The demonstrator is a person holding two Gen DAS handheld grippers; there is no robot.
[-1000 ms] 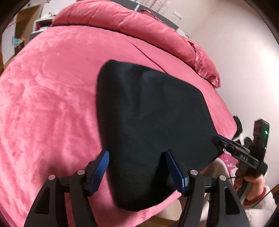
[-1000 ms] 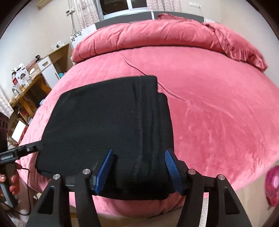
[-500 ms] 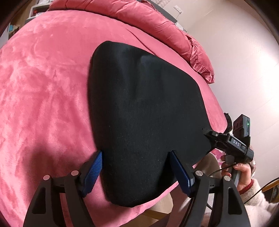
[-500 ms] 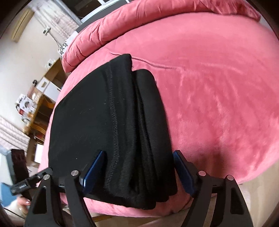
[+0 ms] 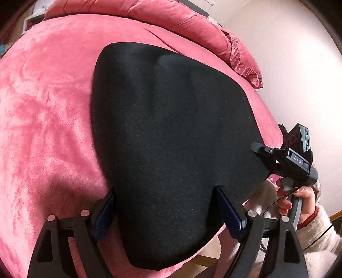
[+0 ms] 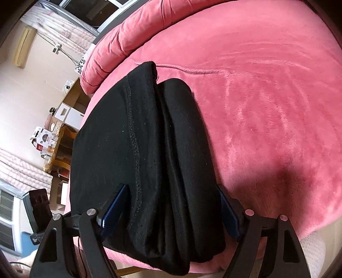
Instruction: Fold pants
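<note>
A: Where do we have the pants [image 5: 171, 136]?

B: Folded into a black stack on the pink bed [image 5: 47, 119], at its near edge, a bit of the stack hanging over. In the right wrist view we see the layered fold edges and a stitched seam running away from us.

A: Left claw [image 5: 165, 210]?

B: Its jaws have just been opening and now stand wide apart. We see the near end of the stack between the blue pads [image 5: 228, 211], but the pads don't press on it, so no grip.

A: Right claw [image 6: 172, 210]?

B: Same story. Jaws have just been opening, wide apart now, straddling the thick folded edge. The cloth lies slack between the pads [image 6: 114, 208]; whether it brushes them we can't tell.

A: Anything else in frame?

B: From the left wrist view we see the right claw at the stack's right edge, held by a hand [image 5: 299, 198] in a cream sleeve [image 5: 316, 237]. Pink pillows [image 5: 162, 17] lie along the far side of the bed.
</note>
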